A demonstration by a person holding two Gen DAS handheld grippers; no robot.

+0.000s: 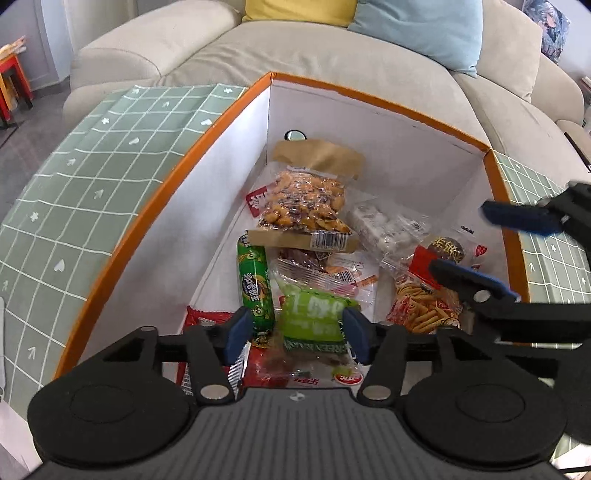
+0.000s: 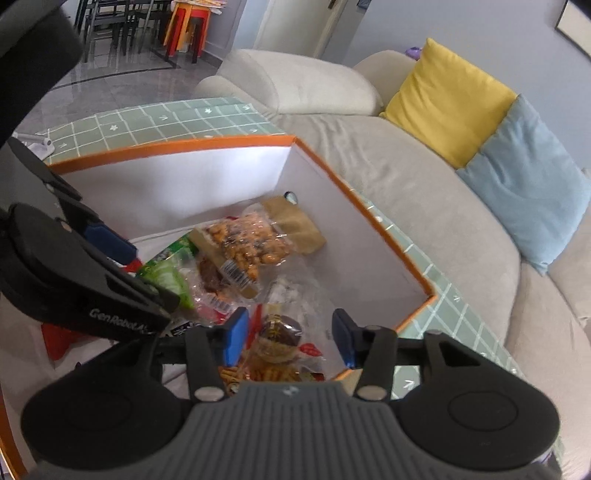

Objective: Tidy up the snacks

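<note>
An orange-rimmed white box (image 1: pixel 369 96) (image 2: pixel 184 147) holds several snacks: a kraft-topped nut bag (image 1: pixel 306 206) (image 2: pixel 251 243), a green sausage tube (image 1: pixel 255 284), a clear bag of white sweets (image 1: pixel 384 229) and a red fries packet (image 1: pixel 424 306) (image 2: pixel 273 373). My left gripper (image 1: pixel 298 334) (image 2: pixel 136 266) hangs over the box's near end. It is open, with a blurred green packet (image 1: pixel 312 321) loose between its blue pads. My right gripper (image 2: pixel 290 336) (image 1: pixel 495 251) stands open above the fries packet without pressing on it.
The box rests on a green checked cloth (image 1: pixel 92 184) (image 2: pixel 166 118). A beige sofa (image 1: pixel 332 51) lies behind it with a yellow cushion (image 2: pixel 447 99) and a blue cushion (image 2: pixel 528 181). Red stools (image 2: pixel 188 26) stand far back.
</note>
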